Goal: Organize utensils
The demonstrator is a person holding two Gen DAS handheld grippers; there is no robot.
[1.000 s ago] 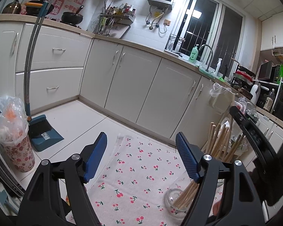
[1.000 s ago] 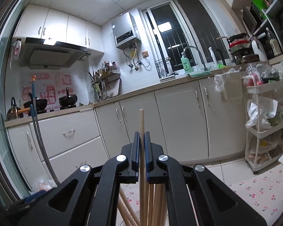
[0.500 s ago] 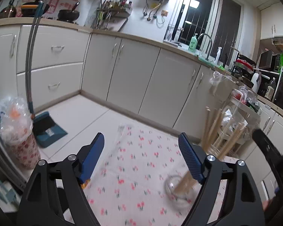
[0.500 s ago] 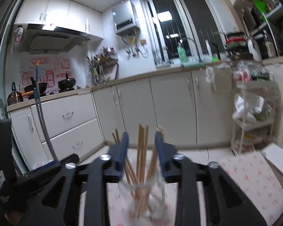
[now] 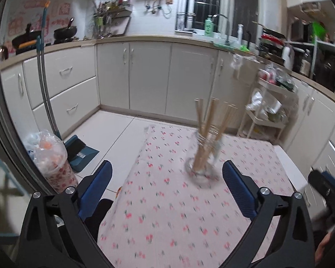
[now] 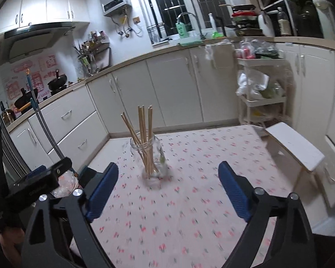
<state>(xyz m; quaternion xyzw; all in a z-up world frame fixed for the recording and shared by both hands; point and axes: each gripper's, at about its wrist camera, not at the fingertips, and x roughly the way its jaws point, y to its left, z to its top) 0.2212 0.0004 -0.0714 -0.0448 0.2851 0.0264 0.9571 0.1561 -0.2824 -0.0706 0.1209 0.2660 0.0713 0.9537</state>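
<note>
Right gripper (image 6: pixel 167 187) jaws released chopsticks (image 6: pixel 145 138) | jar (image 6: pixel 153 158) unlabelled

A clear glass jar (image 6: pixel 150 156) stands upright on the cherry-print tabletop (image 6: pixel 189 201) — inside it a bundle of pale wooden chopsticks (image 6: pixel 143 134), upright and fanned, tips well above its rim.

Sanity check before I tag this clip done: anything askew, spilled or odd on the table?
Nothing stands out. The glass jar stands upright on the cherry-print tablecloth with the chopsticks all inside it, fanned loosely. Nothing spilled. Both the left gripper and right gripper have open, empty jaws.
</note>
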